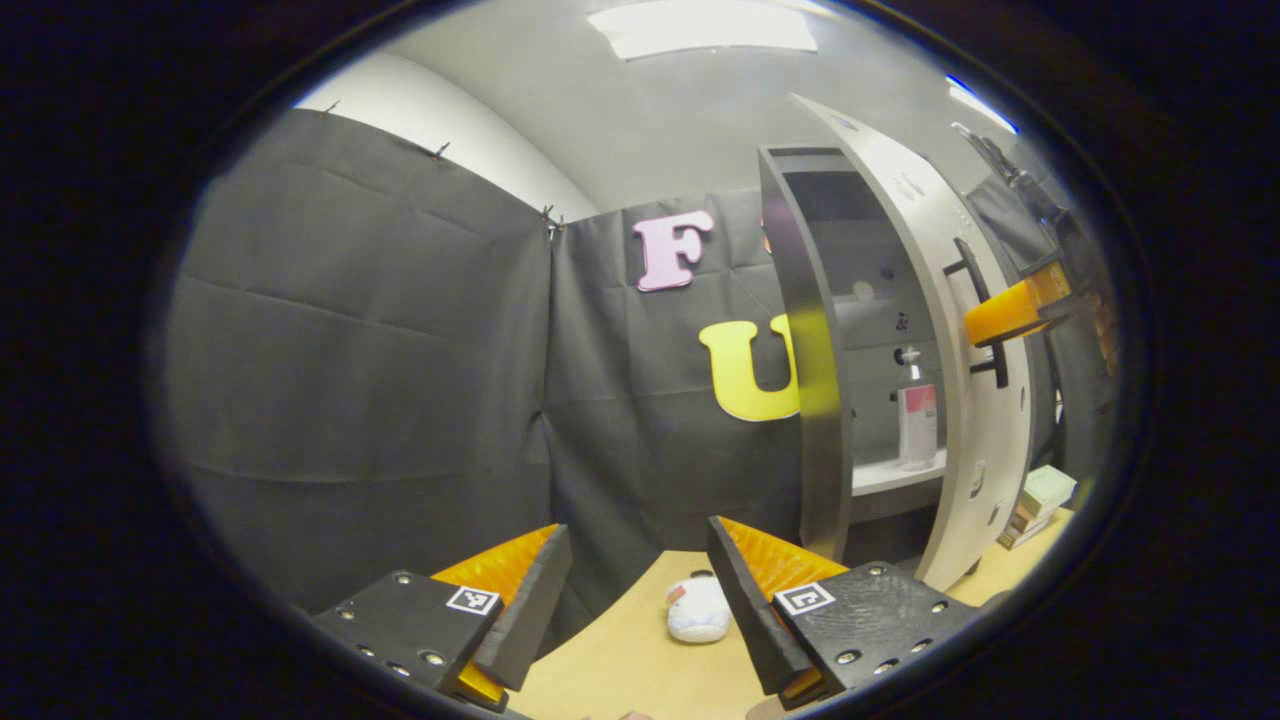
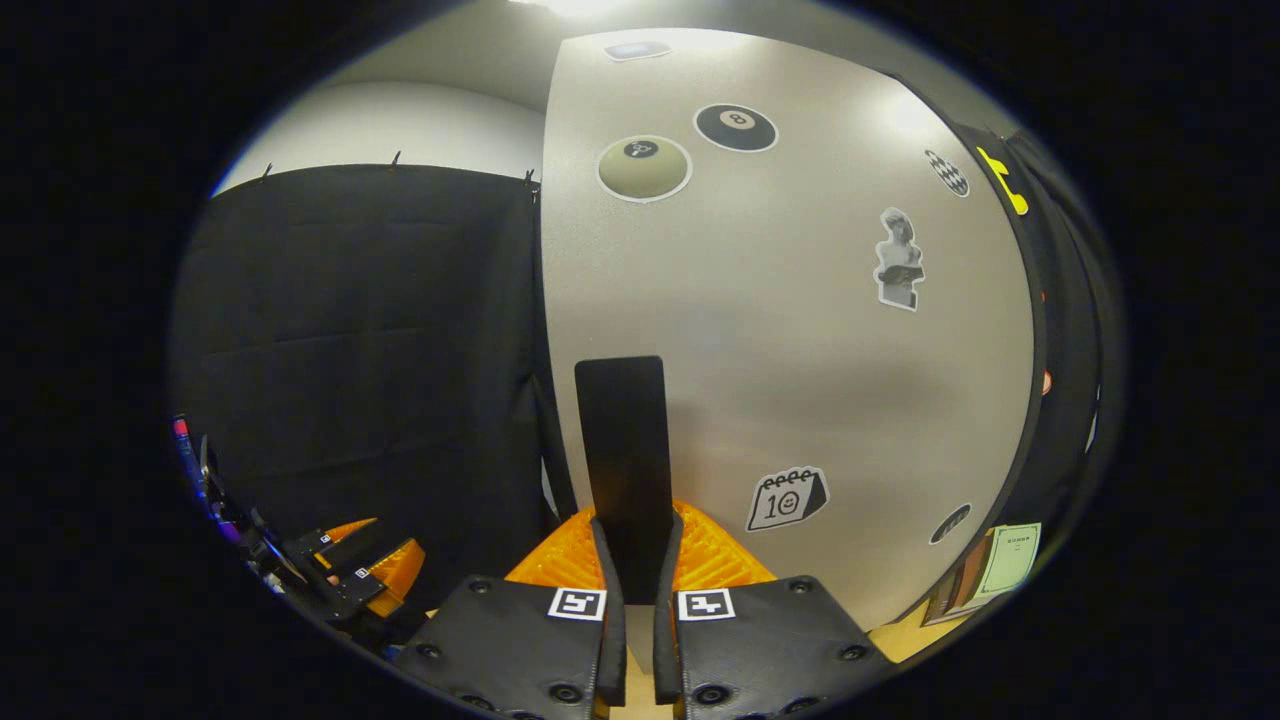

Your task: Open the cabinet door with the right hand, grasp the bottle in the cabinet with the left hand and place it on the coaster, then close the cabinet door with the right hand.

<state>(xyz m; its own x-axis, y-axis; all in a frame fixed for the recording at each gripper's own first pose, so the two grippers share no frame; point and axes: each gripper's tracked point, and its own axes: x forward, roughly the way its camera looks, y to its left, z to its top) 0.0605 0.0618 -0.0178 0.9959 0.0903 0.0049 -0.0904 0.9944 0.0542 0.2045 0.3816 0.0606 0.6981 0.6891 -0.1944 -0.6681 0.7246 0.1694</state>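
The right gripper (image 2: 640, 560) is clenched on the door handle (image 2: 622, 460), both fingers pressing its dark bar from either side, and the door (image 1: 965, 330) stands partly open. From the left gripper view, the right gripper (image 1: 1010, 312) shows at the handle, and the gap already reveals the bottle (image 1: 917, 415) upright on the cabinet's shelf (image 1: 880, 476), near the shelf's front edge. The left gripper (image 1: 640, 580) hangs released over the desk (image 1: 640, 660), jaws wide, well apart from the cabinet (image 1: 810, 350), with a small white object (image 1: 698, 608) lying on the desk just ahead of it.

The step in hand looks to be opening the door. To do it well, the pull should follow the door's arc around its hinge rather than run straight back, keeping the grip square on the bar so it does not slip. The door wants swinging wide enough that the left gripper can reach the bottle without brushing the door's edge. The coaster cannot be made out.
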